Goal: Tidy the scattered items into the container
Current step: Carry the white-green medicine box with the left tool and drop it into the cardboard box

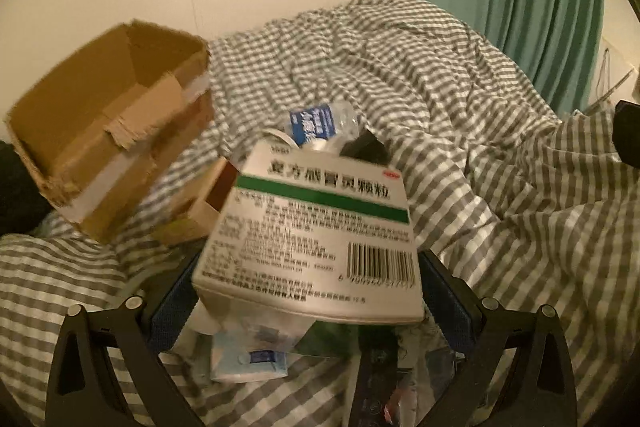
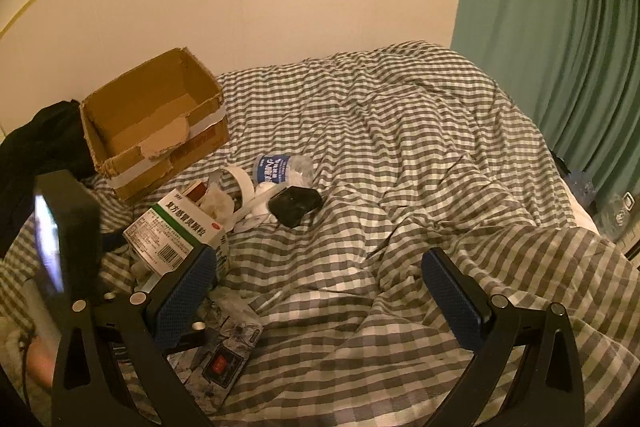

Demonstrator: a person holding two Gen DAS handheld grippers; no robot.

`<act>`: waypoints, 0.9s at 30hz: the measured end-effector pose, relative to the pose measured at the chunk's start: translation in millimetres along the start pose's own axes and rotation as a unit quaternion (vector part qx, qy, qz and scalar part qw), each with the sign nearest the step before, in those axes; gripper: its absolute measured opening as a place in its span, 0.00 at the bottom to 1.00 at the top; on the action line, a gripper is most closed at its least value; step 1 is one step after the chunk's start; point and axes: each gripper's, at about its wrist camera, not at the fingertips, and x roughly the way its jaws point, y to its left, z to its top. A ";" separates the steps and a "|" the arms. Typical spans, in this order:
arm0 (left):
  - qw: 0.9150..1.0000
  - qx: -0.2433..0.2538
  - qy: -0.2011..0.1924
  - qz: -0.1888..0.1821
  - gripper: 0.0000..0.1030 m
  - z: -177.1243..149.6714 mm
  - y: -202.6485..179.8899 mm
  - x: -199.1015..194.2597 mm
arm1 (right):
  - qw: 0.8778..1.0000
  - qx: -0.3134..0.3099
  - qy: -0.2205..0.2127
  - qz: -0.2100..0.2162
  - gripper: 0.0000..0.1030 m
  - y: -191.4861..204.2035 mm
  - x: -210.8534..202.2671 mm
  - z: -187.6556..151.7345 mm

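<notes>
While the medicine box (image 1: pixel 308 235) lay tilted on a heap of small clutter on the bed, I had my left hand-held gripper (image 1: pixel 308 299) straddling it, one blue pad at each side of its near end. As far as I could see the pads stood just beside the box's walls without pressing, so I read the jaws as apart, with the box between them and not yet held. Motion blur in the left wrist view kept me from being certain of contact.

Under the box lay loose packets and wrappers. Just beyond it sat a roll of tape (image 2: pixel 240 183), a water bottle (image 2: pixel 284 169) lying on its side, and a small black device (image 2: pixel 294 205) touching the tape's neighbours. The cardboard container (image 2: pixel 156 123) stood open and apparently empty toward the far left edge of the bed, beside a dark garment (image 2: pixel 44 139), near the wall.

My right hand-held gripper (image 2: pixel 320 299) hung over bare checked bedding (image 2: pixel 400 147), jaws wide apart and holding nothing.

I judged the step to be the first pick: grasping the medicine box. The next move called for closing squarely on its side walls, lifting clear of the packets beneath without dragging them, then carrying it left and farther away over the container's rim before letting go.
</notes>
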 end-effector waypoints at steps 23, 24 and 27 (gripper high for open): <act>0.982 -0.169 -0.033 0.079 0.80 -18.5 84.3 -104.2 | 0.951 0.033 0.259 0.169 1.00 35.3 98.3 -55.4; 0.982 -0.170 -0.032 0.079 0.80 -18.3 85.6 -102.6 | 0.947 0.040 0.268 0.170 1.00 34.0 103.7 -59.2; 0.982 -0.168 -0.028 0.078 0.80 -21.0 88.3 -101.3 | 0.945 0.031 0.268 0.184 0.80 39.8 101.7 -59.8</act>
